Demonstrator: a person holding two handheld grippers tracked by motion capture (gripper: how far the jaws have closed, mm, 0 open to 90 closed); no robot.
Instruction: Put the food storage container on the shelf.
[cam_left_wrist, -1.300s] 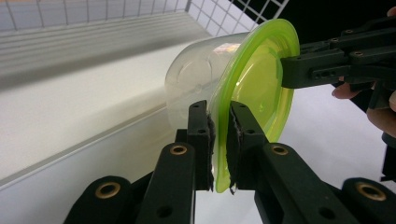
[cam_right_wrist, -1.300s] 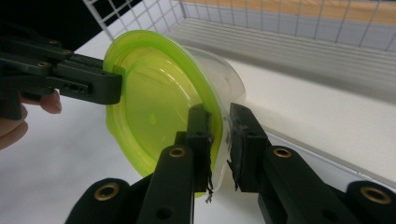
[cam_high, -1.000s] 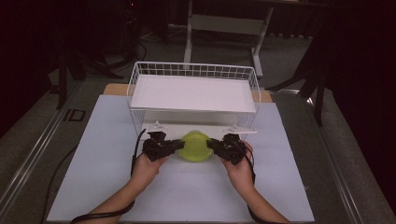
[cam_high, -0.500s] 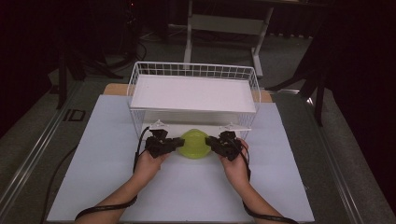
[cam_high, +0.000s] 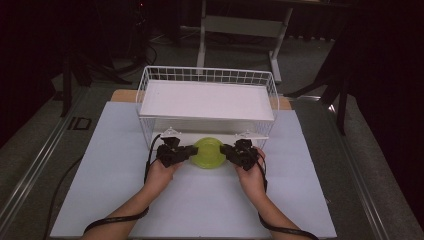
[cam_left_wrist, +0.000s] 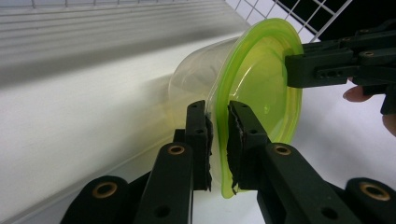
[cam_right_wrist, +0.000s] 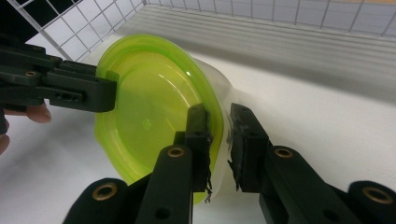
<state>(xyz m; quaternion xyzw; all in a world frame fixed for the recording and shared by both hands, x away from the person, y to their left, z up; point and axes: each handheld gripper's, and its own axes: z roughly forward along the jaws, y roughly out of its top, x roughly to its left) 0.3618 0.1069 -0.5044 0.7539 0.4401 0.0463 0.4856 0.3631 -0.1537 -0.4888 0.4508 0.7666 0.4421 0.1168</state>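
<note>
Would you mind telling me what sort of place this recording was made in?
Probably a lab or recording studio: a white-covered table stands among dark surroundings, with a bare white wire basket and black stand legs on the floor.

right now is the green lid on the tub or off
On. The green lid sits over the mouth of the clear tub, and both grippers' fingers pinch its rim from opposite sides.

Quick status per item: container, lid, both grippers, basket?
Container: clear tub, held off the mat, carried between both grippers.
Green lid: on the container, seated.
Left gripper: jaws shut on the lid's rim.
Right gripper: jaws shut on the opposite rim.
Wire basket: upright, empty.
</note>
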